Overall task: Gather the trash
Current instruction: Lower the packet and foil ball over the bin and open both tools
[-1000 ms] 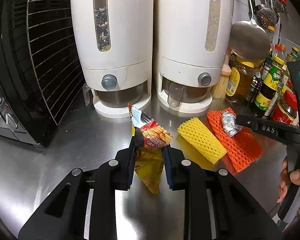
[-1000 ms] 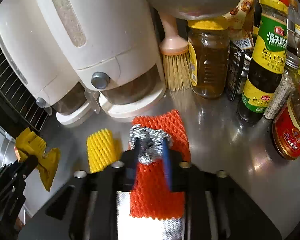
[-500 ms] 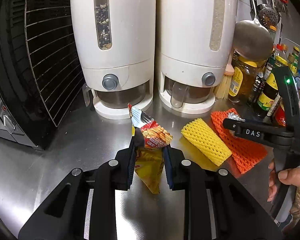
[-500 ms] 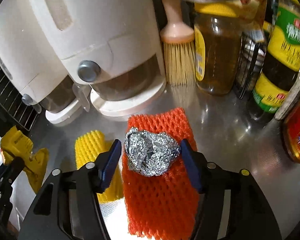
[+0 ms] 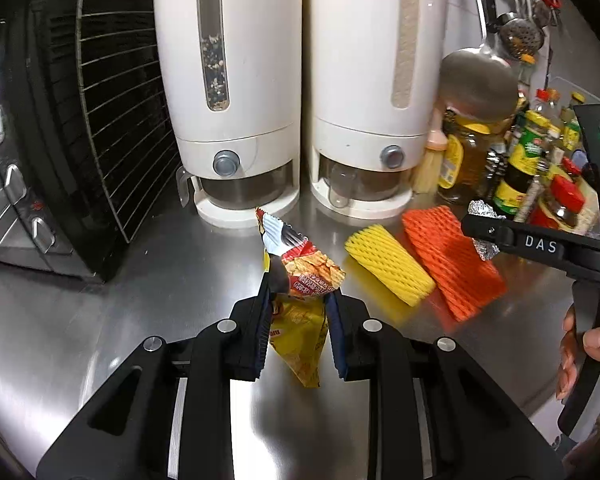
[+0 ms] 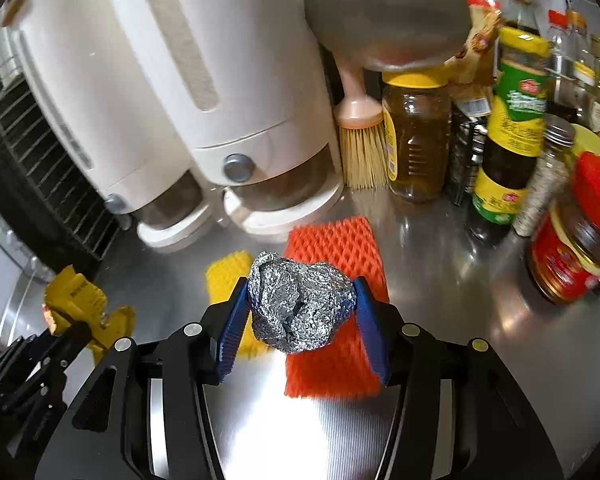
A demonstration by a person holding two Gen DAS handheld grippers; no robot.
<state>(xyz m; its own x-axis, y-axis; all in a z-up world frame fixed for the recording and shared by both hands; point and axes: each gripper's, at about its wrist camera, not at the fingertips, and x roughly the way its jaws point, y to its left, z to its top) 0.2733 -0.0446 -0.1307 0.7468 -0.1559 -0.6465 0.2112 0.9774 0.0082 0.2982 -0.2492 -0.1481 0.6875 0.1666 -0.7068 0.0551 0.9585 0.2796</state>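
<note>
Crumpled foil ball (image 6: 301,307) clamped in right gripper (image 6: 302,312) above orange net (image 6: 332,256). Yellow chip bag (image 5: 300,304) pinched upright in left gripper (image 5: 298,316), torn end up, long axis vertical.

Black hand-held gripper (image 6: 302,312), blue ribbed pads (image 6: 233,320)

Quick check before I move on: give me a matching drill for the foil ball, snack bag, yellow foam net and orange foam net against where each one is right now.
Things:
1. foil ball
2. snack bag
3. yellow foam net
4. orange foam net

Places:
A. lying on the counter beside the orange one
B. clamped in the left hand-held gripper
C. lying on the counter, under the lifted foil
D. clamped in the right hand-held gripper

Pairs: 1-D, 2-B, 3-A, 4-C
</note>
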